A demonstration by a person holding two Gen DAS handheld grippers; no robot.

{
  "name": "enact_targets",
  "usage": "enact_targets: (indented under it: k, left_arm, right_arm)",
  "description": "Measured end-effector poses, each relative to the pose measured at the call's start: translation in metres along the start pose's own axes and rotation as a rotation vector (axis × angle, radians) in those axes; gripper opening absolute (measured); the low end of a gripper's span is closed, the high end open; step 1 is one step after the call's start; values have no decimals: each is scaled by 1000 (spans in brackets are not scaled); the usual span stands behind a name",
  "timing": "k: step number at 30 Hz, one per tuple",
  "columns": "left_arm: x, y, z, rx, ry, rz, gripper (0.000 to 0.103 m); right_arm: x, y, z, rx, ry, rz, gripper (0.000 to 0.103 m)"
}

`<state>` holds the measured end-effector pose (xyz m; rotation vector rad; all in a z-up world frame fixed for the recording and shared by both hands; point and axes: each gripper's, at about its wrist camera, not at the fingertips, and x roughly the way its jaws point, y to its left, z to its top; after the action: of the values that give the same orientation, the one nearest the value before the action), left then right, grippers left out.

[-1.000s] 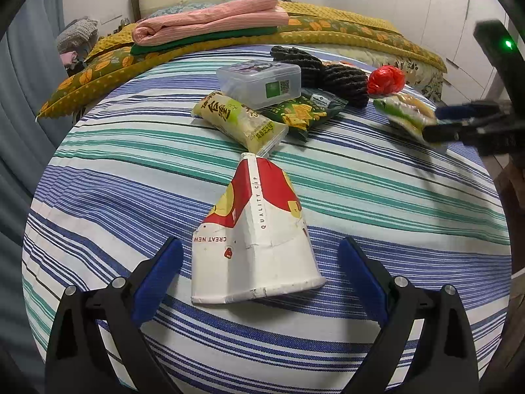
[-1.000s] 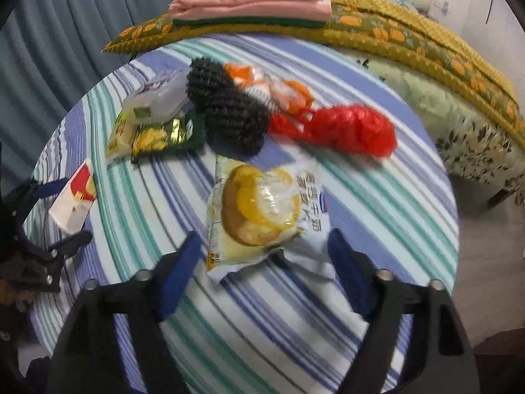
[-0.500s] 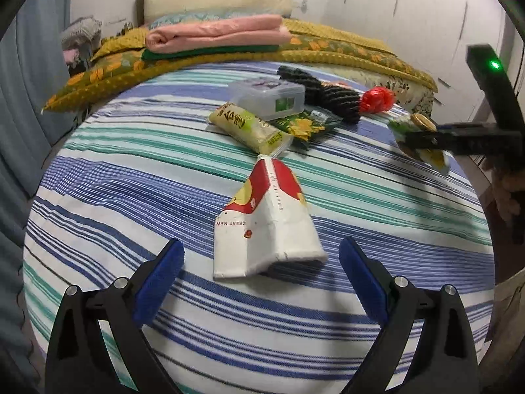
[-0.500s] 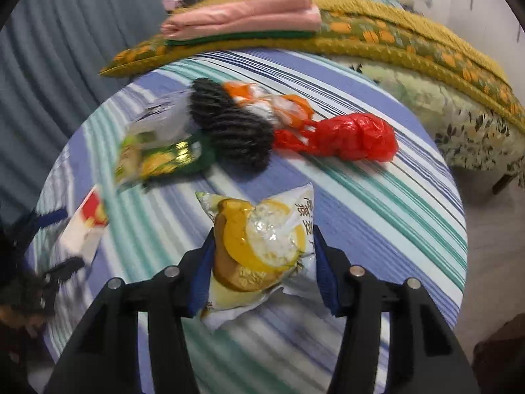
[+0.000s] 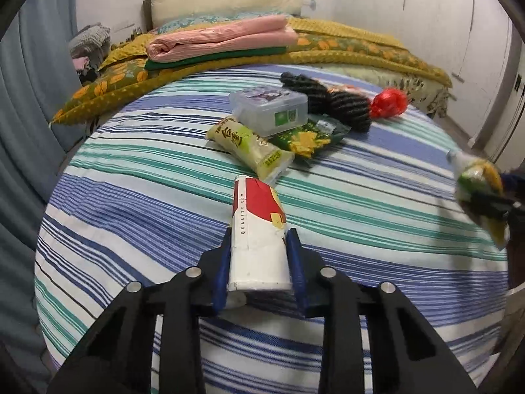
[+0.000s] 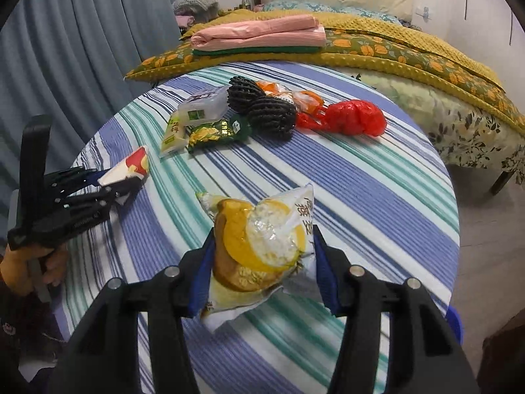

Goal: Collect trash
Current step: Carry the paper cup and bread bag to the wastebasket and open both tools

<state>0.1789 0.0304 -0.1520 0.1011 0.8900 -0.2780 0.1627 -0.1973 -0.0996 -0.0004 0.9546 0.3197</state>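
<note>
My left gripper [image 5: 259, 262] is shut on a crushed red-and-white paper cup [image 5: 257, 229], squeezed flat between the blue pads, low over the striped tablecloth [image 5: 147, 203]. My right gripper [image 6: 262, 262] is shut on a yellow-and-white snack wrapper [image 6: 259, 246] and holds it above the cloth. The left gripper with the cup [image 6: 128, 170] shows at the left of the right wrist view. The right gripper's wrapper [image 5: 479, 190] shows at the right edge of the left wrist view.
At the table's far side lie a clear plastic box [image 5: 270, 108], a pale green packet [image 5: 249, 146], a dark green snack bag [image 5: 311, 136], two black mesh wads [image 5: 328, 98], an orange wrapper [image 6: 295, 97] and a red bag [image 6: 354, 118]. A bed [image 6: 410, 49] with folded blankets stands behind.
The left gripper has closed on the paper cup and crushed it narrower. The right gripper closed on the snack wrapper and has lifted it off the cloth.
</note>
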Motion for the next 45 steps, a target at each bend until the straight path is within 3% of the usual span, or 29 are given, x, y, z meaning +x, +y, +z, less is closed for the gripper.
enact_targets:
  k: [5, 12, 19, 33, 39, 45]
  left_arm:
    - [-27, -14, -8, -9, -31, -85, 27]
    - [-45, -63, -16, 16, -37, -171, 27]
    - [-40, -114, -21, 63, -30, -190, 27]
    - [-33, -166, -20, 106, -10, -226, 27]
    - [-30, -213, -10, 157, -6, -279, 27]
    - [-25, -275, -2, 210, 9, -363, 27]
  right_arm:
    - [-9, -2, -11, 40, -22, 29, 52]
    - [-14, -7, -25, 69, -25, 32, 53]
    - [-23, -16, -38, 87, -37, 19, 53]
    - [-45, -57, -57, 171, -75, 40, 53]
    - [-68, -101, -68, 207, -91, -25, 53]
    - [-96, -178, -96, 308, -88, -152, 53]
